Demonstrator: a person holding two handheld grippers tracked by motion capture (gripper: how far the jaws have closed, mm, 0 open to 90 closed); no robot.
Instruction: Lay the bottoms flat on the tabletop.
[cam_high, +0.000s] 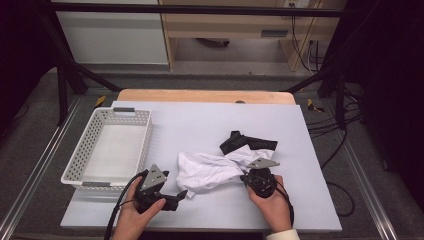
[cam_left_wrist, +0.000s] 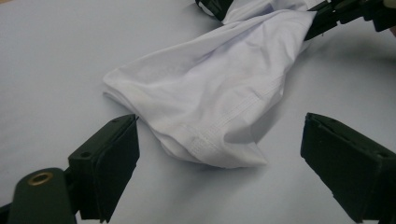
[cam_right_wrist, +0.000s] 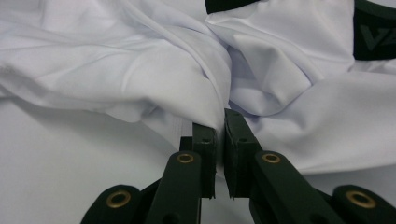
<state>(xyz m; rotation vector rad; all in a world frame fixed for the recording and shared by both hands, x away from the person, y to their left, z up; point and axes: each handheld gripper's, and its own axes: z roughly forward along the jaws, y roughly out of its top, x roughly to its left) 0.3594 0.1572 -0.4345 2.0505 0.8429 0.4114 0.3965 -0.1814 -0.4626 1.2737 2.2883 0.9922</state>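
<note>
We see one counter (cam_high: 210, 120) covered in pale lilac, with a strip of wood showing along its far edge. On its left side stands one white basket (cam_high: 85, 150) with perforated walls, its long axis running from near to far.

Just right of the basket, in the near middle of the counter, lies one white garment (cam_high: 207, 170) with a black band (cam_high: 247, 142) bearing pale lettering. It is crumpled and twisted into a long shape. In the high view its long axis runs slantwise, from the bunched near-left end up to the band at the far right. The cloth is smooth and thin, with a stitched hem showing at the near-left end in the left gripper view (cam_left_wrist: 210, 107). The band end points away from us and to the right, and the band is folded over on itself.

We count two tools, each held in one hand. The left tool (cam_high: 182, 194) sits at the near-left end of the garment; its jaws stand wide apart, with the hem end lying between them, untouched. The right tool (cam_high: 243, 177) has its jaws pinched nearly together on a fold of the white cloth (cam_right_wrist: 205, 100) at the garment's right side, just near of the band.
</note>
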